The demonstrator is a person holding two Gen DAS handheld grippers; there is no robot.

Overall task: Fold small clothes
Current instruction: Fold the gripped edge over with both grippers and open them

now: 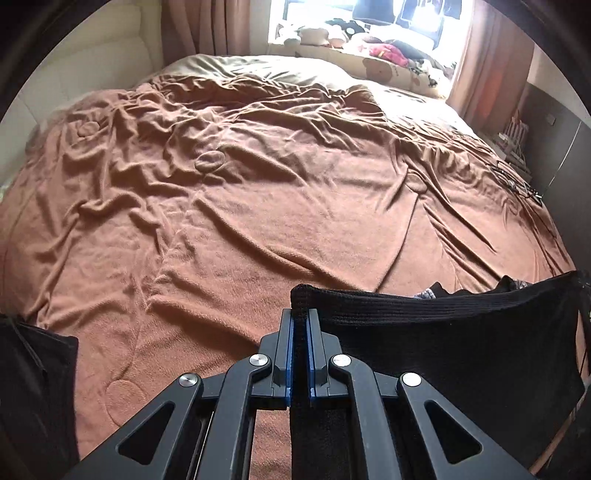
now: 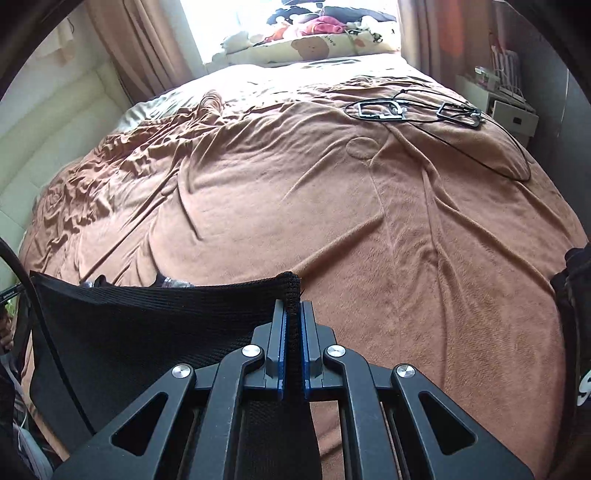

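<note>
1. Fingers of the left gripper (image 1: 301,321) are pressed nearly together on one top corner of the black garment (image 1: 443,332); the right gripper (image 2: 291,314) pinches the opposite corner just as tightly.
2. Between the two, the black garment's (image 2: 155,317) ribbed top edge sags, its long axis running from side to side, and the cloth hangs down toward the brown blanket (image 1: 258,203).
3. Just beyond that edge a small grey-and-black piece of cloth (image 2: 173,282) peeks up.
4. Toward 1 o'clock in the right wrist view, black cables (image 2: 424,110) lie on the blanket, well apart from the garment.
5. At 12 o'clock, farthest off, a bear-print pillow (image 2: 314,48) lies below the window (image 2: 221,22).
</note>
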